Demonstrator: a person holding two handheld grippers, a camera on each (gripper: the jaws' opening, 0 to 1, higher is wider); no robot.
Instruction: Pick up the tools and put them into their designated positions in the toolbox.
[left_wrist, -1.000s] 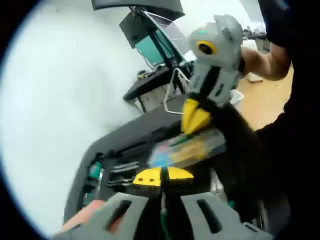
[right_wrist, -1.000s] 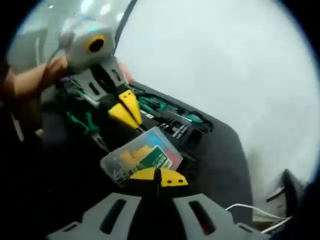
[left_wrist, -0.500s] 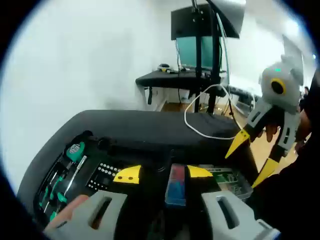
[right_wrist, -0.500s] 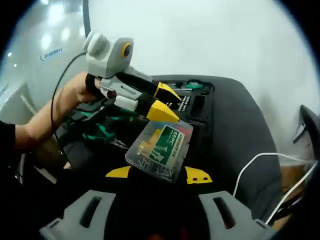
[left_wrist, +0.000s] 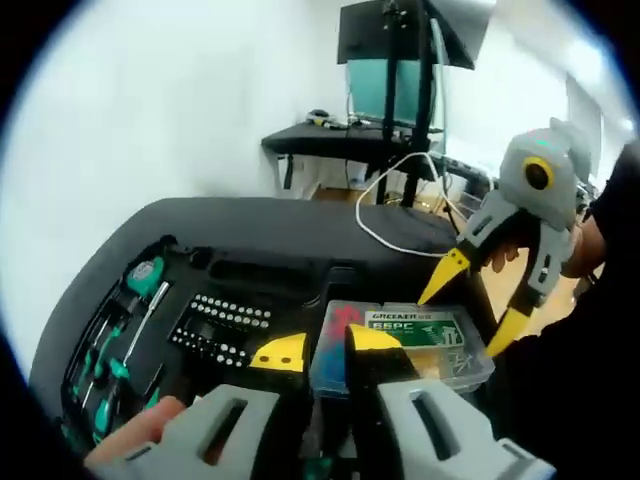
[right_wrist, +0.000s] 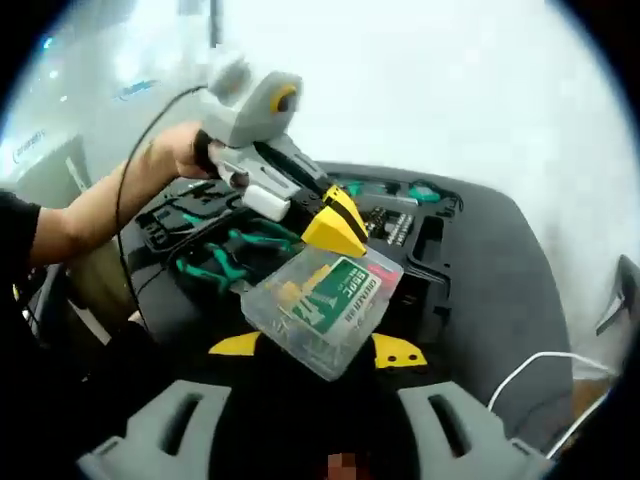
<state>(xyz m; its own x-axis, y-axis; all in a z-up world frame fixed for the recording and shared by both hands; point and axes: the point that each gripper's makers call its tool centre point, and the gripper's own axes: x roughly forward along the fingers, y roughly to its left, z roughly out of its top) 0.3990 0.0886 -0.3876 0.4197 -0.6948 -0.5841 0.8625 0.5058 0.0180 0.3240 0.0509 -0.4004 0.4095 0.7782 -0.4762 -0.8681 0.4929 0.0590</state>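
A clear plastic parts box (left_wrist: 415, 340) with a green label hangs over the open black toolbox (left_wrist: 250, 275). My left gripper (left_wrist: 325, 348) is shut on the box's near edge. In the right gripper view the left gripper (right_wrist: 335, 225) comes in from the left and pinches the top edge of the box (right_wrist: 320, 300). My right gripper (right_wrist: 318, 350) is open, its yellow tips wide apart under the box. In the left gripper view the right gripper (left_wrist: 478, 305) stands open at the box's far end.
The toolbox (right_wrist: 440, 250) holds green-handled screwdrivers (left_wrist: 125, 320), rows of bits (left_wrist: 225, 325) and green pliers (right_wrist: 225, 265). It lies on a dark table (left_wrist: 300, 225) by a white wall. A monitor on a stand (left_wrist: 385, 85) and a white cable (left_wrist: 395, 235) are behind.
The right gripper, shut on the box a second ago, has opened. The left gripper's jaws have shut on the box's edge. Both cameras have shifted.
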